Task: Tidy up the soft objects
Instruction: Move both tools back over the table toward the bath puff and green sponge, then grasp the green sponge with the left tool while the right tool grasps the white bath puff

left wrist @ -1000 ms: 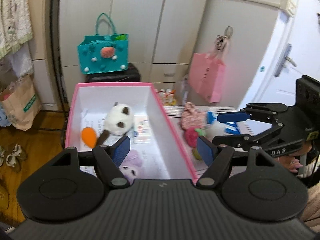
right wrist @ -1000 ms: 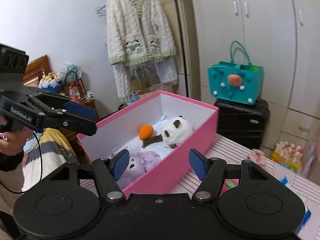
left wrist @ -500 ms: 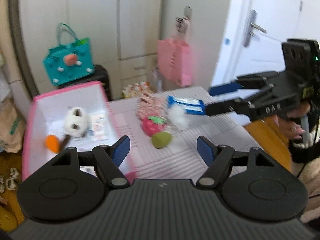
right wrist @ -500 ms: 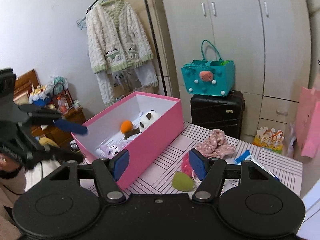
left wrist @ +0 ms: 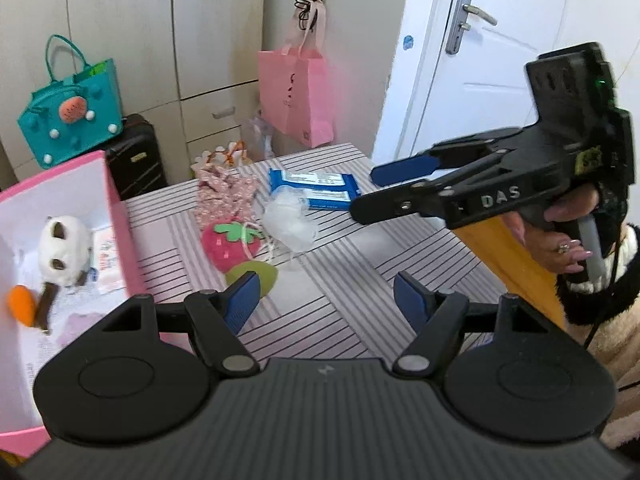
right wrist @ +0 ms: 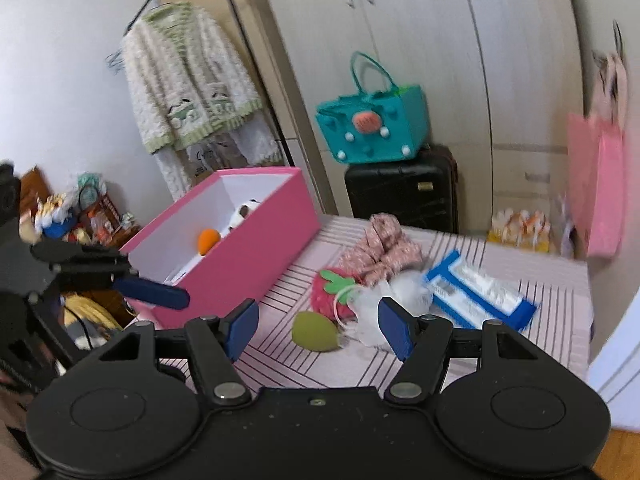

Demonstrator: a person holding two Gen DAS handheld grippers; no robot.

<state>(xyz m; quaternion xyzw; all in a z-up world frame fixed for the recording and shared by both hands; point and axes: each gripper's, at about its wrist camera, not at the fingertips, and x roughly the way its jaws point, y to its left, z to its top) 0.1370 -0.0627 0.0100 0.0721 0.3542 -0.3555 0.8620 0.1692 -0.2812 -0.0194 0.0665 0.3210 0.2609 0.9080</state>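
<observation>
On the striped table (left wrist: pixel 344 280) lie a red strawberry plush (left wrist: pixel 230 242) (right wrist: pixel 332 292), a green soft piece (left wrist: pixel 256 274) (right wrist: pixel 314 332), a pink floral cloth (left wrist: pixel 224 196) (right wrist: pixel 382 244) and a white fluffy item (left wrist: pixel 288 220) (right wrist: pixel 396 296). The pink box (left wrist: pixel 120 216) (right wrist: pixel 240 264) at the left holds a white plush cat (left wrist: pixel 64 248) and an orange toy (left wrist: pixel 22 304). My left gripper (left wrist: pixel 324 304) is open and empty above the table. My right gripper (right wrist: pixel 318 324) (left wrist: pixel 364 190) is open and empty, above the table's right side.
Blue tissue packs (left wrist: pixel 316 188) (right wrist: pixel 476 292) lie at the table's far side. A teal bag (left wrist: pixel 70 108) sits on a black suitcase (right wrist: pixel 400 188) behind the table. A pink bag (left wrist: pixel 296 92) hangs on the wardrobe. A white door (left wrist: pixel 480 60) is at right.
Both grippers have swung from over the pink box to the right, over the loose soft items on the table. Both stay open and empty.
</observation>
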